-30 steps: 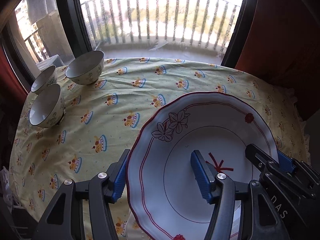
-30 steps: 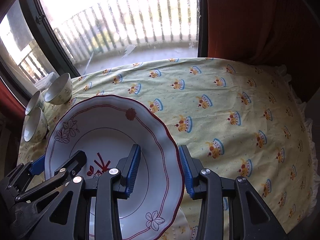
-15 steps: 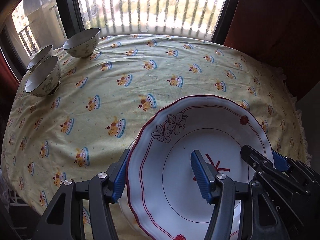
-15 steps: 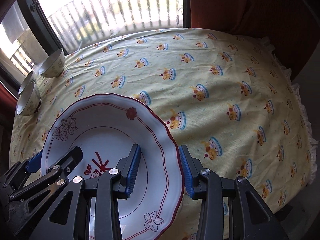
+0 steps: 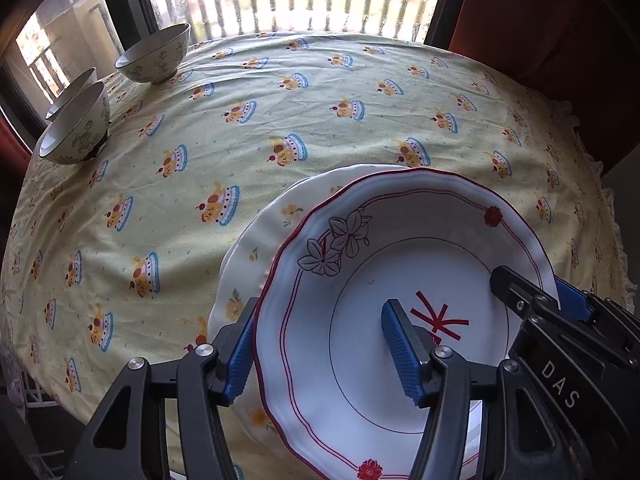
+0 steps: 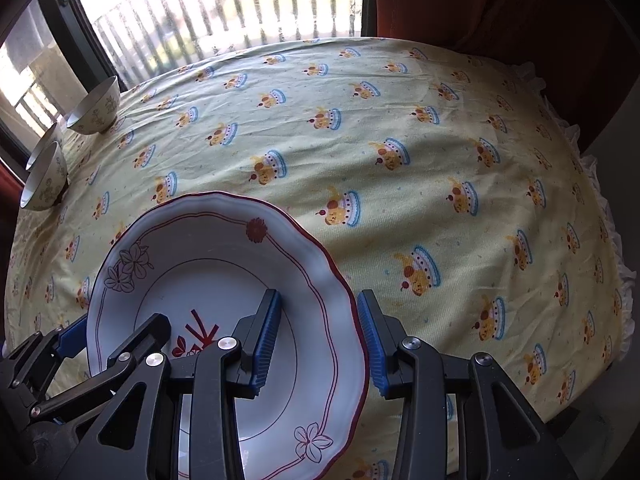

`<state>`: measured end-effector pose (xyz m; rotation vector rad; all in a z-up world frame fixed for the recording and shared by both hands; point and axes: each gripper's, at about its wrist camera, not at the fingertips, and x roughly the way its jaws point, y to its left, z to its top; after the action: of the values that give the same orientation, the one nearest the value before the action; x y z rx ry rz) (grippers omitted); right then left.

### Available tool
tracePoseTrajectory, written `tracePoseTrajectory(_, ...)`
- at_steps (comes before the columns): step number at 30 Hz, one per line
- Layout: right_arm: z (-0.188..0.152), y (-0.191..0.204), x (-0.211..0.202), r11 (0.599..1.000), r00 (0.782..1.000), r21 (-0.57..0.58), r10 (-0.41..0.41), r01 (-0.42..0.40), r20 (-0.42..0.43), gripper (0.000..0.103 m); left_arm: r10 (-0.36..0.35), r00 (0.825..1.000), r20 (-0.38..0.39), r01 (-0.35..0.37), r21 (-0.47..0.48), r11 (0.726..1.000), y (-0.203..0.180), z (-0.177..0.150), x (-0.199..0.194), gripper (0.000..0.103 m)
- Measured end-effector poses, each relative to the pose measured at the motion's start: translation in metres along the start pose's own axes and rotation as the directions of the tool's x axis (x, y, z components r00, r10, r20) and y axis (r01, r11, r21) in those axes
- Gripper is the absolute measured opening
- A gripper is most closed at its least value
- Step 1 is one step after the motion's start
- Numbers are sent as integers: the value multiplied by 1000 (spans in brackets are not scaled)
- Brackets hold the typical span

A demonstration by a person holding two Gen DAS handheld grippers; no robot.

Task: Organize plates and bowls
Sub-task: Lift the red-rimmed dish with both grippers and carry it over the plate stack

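Gripped on opposite rims by left tongs (image 5: 324, 354) and right tongs (image 6: 318, 342), each part-open and clamped: white scalloped red-trimmed plate (image 5: 400, 280), near edge of yellow-clothed counter (image 5: 280, 120). Just under it, cream flower-printed plate (image 5: 260, 248). Far left, three patterned ceramic bowls (image 5: 154, 54).

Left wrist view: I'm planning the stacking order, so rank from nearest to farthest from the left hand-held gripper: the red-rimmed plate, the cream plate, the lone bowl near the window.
1. Red-rimmed plate: its rim sits between the fingers of the left hand-held gripper.
2. Cream plate: just beneath it, showing on its left.
3. Lone bowl: far left, by the window.
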<state>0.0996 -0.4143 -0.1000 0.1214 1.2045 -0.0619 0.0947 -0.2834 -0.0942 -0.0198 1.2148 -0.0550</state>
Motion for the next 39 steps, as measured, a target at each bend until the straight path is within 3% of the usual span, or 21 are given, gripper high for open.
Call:
tracePoseTrajectory(9, -6, -3, 10, 1000, 1000, 16, 22, -21, -5, 44, 43, 999, 12, -44, 48, 998, -7, -4, 1, 60)
tracePoseTrajectory(14, -3, -15, 7, 994, 996, 67, 90, -89, -13, 44, 47, 999, 13, -48, 33, 998, -1, -1, 1, 60)
tracePoseTrajectory(17, -1, -12, 2, 996, 997, 41, 83, -83, -3, 44, 46, 999, 11, -46, 29, 998, 0, 0, 1, 60)
tracePoseTrajectory(18, -2, -11, 1, 996, 997, 28, 82, -82, -4, 43, 50, 999, 12, -50, 32, 998, -1, 0, 1, 60)
tracePoseTrajectory(20, -2, -9, 3, 996, 996, 17, 89, -88, -21, 32, 58, 998, 15, -59, 36, 998, -2, 0, 1, 60)
tracePoseTrajectory(24, -1, -5, 4, 998, 998, 6, 65, -65, -16, 31, 69, 997, 22, -70, 37, 997, -2, 3, 3, 61)
tracePoseTrajectory(30, 5, 8, 7, 997, 998, -32, 63, -63, -18, 31, 77, 997, 23, -78, 28, 997, 6, 13, 7, 68)
tracePoseTrajectory(37, 12, 11, 9, 998, 997, -41, 50, -52, -57, 32, 48, 998, -42, -46, 59, 997, 11, 16, 14, 82)
tracePoseTrajectory(39, 15, 11, 10, 998, 997, -40, 39, -42, -66, 44, 21, 997, -72, -18, 40, 999, 16, 18, 17, 86)
